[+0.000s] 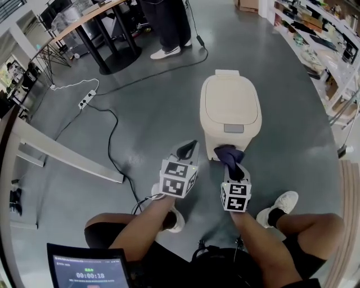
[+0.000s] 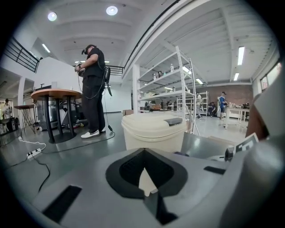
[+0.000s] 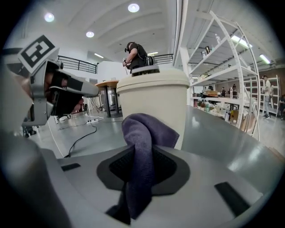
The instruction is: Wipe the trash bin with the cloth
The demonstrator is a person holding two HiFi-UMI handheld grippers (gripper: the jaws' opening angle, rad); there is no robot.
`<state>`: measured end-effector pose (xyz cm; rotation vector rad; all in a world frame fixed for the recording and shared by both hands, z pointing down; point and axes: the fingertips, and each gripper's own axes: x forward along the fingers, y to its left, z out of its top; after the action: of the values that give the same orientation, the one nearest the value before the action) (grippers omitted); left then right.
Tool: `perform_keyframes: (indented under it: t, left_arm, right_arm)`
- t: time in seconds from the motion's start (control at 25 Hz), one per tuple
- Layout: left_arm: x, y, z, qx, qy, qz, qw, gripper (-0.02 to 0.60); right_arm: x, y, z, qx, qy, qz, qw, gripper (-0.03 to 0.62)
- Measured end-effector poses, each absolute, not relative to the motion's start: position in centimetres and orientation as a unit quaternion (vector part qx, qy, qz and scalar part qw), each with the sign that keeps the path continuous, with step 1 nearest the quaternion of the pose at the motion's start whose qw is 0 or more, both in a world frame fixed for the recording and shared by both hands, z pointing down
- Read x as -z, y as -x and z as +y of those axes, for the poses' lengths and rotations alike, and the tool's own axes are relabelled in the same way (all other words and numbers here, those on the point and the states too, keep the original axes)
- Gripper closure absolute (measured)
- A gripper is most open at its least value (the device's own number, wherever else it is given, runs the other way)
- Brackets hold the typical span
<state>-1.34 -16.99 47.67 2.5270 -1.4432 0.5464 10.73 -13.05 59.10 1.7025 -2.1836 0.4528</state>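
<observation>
The right tongs (image 3: 143,165) are clamped on the purple cloth (image 3: 145,133), whose bunched end sticks out ahead of them and meets the low front wall of the cream bin (image 1: 230,107) just beyond. The left tongs (image 2: 144,173) are together and hold nothing, just left of the right ones, pointing at the bin.

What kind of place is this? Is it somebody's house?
Probably not a house. It looks like a big workshop or lab: tall metal shelves full of stuff, a bare grey floor with a power strip and long cables across it, and bright ceiling lights.
</observation>
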Motion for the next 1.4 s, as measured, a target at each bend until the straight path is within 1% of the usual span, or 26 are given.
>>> perform_keyframes:
  t: [0.16, 0.4, 0.56, 0.8, 1.04, 1.16, 1.4]
  left_arm:
    - [-48.6, 2.3, -17.2, -0.187, -0.847, -0.489, 0.093, 0.581]
    - [-49.4, 3.9, -17.0, -0.192, -0.840, -0.496, 0.103, 0.581]
    - [-49.8, 4.6, -17.3, -0.200, -0.835, -0.503, 0.101, 0.581]
    - [-50.9, 4.4, -17.3, -0.214, -0.834, -0.498, 0.100, 0.581]
    - [-51.3, 3.8, -17.1, -0.217, -0.837, -0.491, 0.109, 0.581]
    - [-51.7, 3.9, -17.3, -0.231, -0.835, -0.490, 0.100, 0.581]
    - [-52.4, 2.7, -17.9, -0.242, -0.834, -0.485, 0.100, 0.581]
  right_arm:
    - [-60.8, -8.1, -13.5, -0.150, -0.580, -0.780, 0.181, 0.507]
    - [-60.8, -3.3, -14.1, -0.083, -0.528, -0.817, 0.216, 0.507]
    - [-61.7, -2.7, -15.3, -0.108, -0.539, -0.807, 0.216, 0.507]
    - [-62.8, -4.9, -17.2, -0.119, -0.568, -0.783, 0.226, 0.507]
    - [-62.8, -7.3, -18.1, -0.071, -0.563, -0.782, 0.257, 0.507]
    - [-63.7, -8.6, -18.1, -0.073, -0.569, -0.776, 0.261, 0.507]
    - [-64.9, -13.6, -18.2, -0.079, -0.593, -0.755, 0.268, 0.507]
